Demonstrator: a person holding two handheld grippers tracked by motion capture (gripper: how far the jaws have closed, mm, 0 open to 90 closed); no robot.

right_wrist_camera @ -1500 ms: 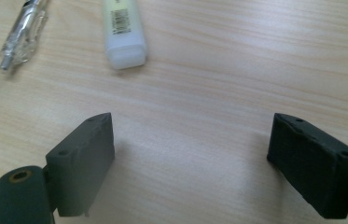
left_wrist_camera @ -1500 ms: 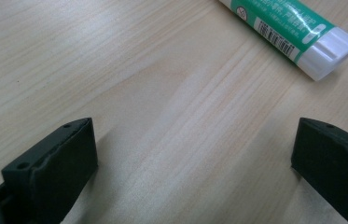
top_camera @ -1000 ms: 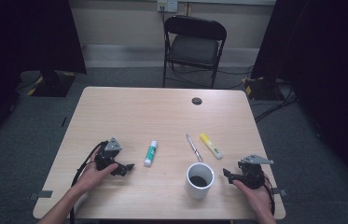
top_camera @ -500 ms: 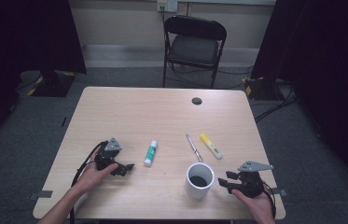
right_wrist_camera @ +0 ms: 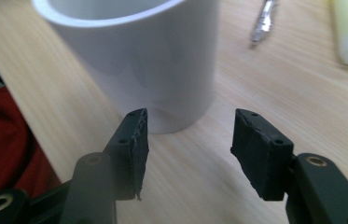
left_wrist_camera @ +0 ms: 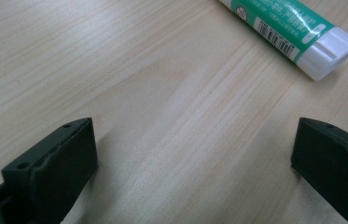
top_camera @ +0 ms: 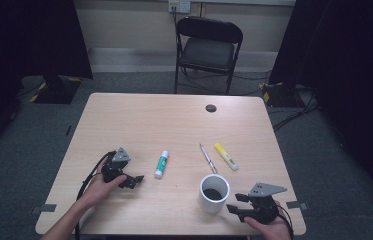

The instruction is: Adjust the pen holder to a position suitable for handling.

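Since the earlier frames our right gripper [top_camera: 235, 210] has drawn back toward the near edge of the table [top_camera: 139, 120], away from the white cup [top_camera: 214, 193], and its jaws have just been opening again after closing part way; they stand about half apart with bare wood between them. From the right gripper view the cup [right_wrist_camera: 148, 60] sits just ahead of the jaws, apart from them, upright and near the table's near edge, where the wood ends beside a red cloth [right_wrist_camera: 3, 140].

Our left gripper [top_camera: 133, 181] has stayed where it was, lying low on the wood with its jaws spread wide and holding nothing. A green and white glue stick [top_camera: 161, 163] lies just beyond it; in the left gripper view its white cap end [left_wrist_camera: 323, 51] is ahead of the jaws and clear of both.

Between the two grippers we have an open stretch of table. Beyond the cup lie a silver pen [top_camera: 207, 158] and a yellow marker [top_camera: 226, 156], side by side but apart. The whole far half of the table is free except for a dark round cable port [top_camera: 211, 108].

Past the far edge a black folding chair [top_camera: 208, 50] stands on grey carpet, with dark curtains at both sides and cables on the floor to the right.
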